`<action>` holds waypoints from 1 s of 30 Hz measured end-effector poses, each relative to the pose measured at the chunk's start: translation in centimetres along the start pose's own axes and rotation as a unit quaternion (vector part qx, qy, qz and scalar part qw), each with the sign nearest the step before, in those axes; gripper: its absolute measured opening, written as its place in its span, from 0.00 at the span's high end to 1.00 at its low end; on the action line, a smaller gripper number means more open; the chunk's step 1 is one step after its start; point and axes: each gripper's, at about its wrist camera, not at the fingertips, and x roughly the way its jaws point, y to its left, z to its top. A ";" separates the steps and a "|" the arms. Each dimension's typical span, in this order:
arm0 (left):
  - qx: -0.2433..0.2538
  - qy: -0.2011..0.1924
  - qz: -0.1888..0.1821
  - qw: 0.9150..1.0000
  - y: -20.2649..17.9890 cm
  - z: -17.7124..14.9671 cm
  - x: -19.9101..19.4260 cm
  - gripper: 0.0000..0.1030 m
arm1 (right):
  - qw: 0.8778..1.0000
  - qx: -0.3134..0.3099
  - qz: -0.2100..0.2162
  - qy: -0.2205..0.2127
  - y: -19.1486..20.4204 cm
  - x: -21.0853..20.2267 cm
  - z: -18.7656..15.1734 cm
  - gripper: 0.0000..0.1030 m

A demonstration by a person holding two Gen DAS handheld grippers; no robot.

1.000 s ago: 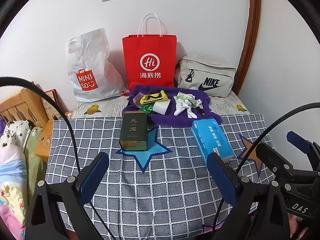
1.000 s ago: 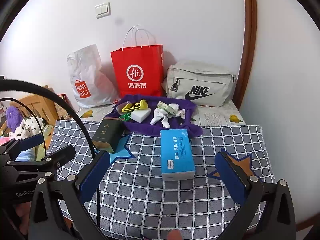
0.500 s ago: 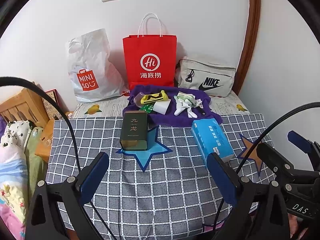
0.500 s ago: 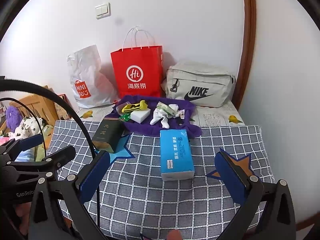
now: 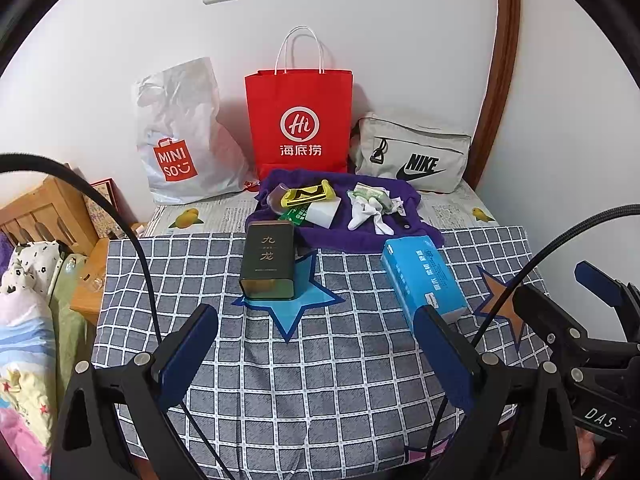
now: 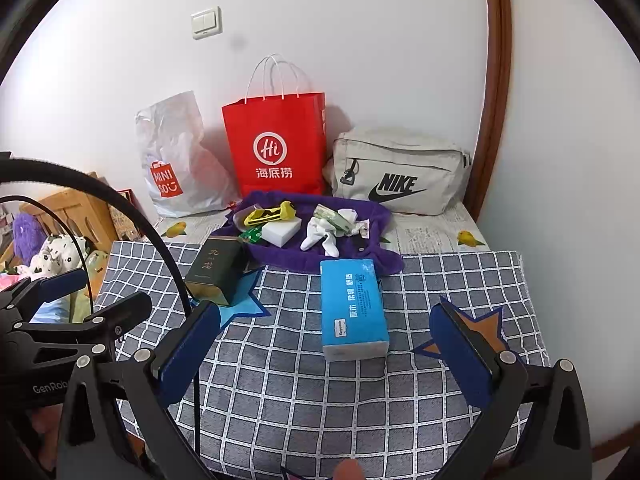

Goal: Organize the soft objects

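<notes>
White wall backs a table draped in a grey checked cloth with star patches [image 5: 304, 364], and three bags stand against that wall: a crinkled white plastic shopping bag [image 5: 180, 136], a red paper carrier bag with white cord handles [image 5: 299, 120], and a beige zippered fabric pouch [image 5: 412, 156].

Soft things sit heaped on a rumpled purple towel [image 5: 332, 236] at the far side of the cloth: white socks [image 5: 366, 212], a white foam block [image 5: 324, 214], a yellow and black rolled item [image 5: 306, 196]. A soft blue pack of tissues [image 6: 354, 304] lies nearer, its far end just touching the towel's edge, with a dark green rectangular tin [image 5: 269, 266] to its left.

Both tools hover over the near edge, empty. The left gripper [image 5: 316, 356] has its jaws spread wide; the right gripper [image 6: 324, 360] likewise, roughly lined up with the tissue pack.

Risks, as I judge them: a squeeze on the tissue pack may crush it or let it slip from the pads. Reaching into the heap could snag the towel and drag everything with it. The loose black cables [image 5: 120, 236] crossing both views might catch the tin.
</notes>
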 end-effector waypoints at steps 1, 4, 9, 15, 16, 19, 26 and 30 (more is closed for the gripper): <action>0.000 0.000 0.000 1.000 0.0 0.0 0.0 0.04 | 1.000 0.000 -0.001 -0.001 0.0 0.0 0.0 0.00; 0.000 0.000 0.000 1.000 0.0 0.0 0.0 0.04 | 1.000 0.000 -0.001 -0.001 0.0 0.0 0.0 0.00; 0.000 0.000 0.001 1.000 0.0 0.1 -0.1 0.04 | 1.000 0.000 -0.001 -0.001 -0.1 -0.1 0.0 0.00; 0.001 -0.001 0.001 1.000 0.0 0.1 -0.2 0.04 | 1.000 0.000 0.000 -0.002 -0.1 -0.1 0.0 0.00; 0.001 -0.001 0.001 1.000 0.0 0.1 -0.3 0.04 | 1.000 0.001 0.000 -0.002 -0.1 -0.2 0.0 0.00; 0.001 0.000 0.000 1.000 0.0 0.1 -0.2 0.04 | 1.000 0.000 0.000 -0.003 -0.1 -0.2 0.0 0.00; 0.003 -0.001 0.002 1.000 0.1 0.1 -0.5 0.04 | 1.000 -0.001 0.000 -0.003 -0.3 -0.3 0.0 0.00; 0.003 -0.002 0.002 1.000 0.0 0.1 -0.5 0.04 | 1.000 -0.001 -0.001 -0.004 -0.2 -0.3 0.0 0.00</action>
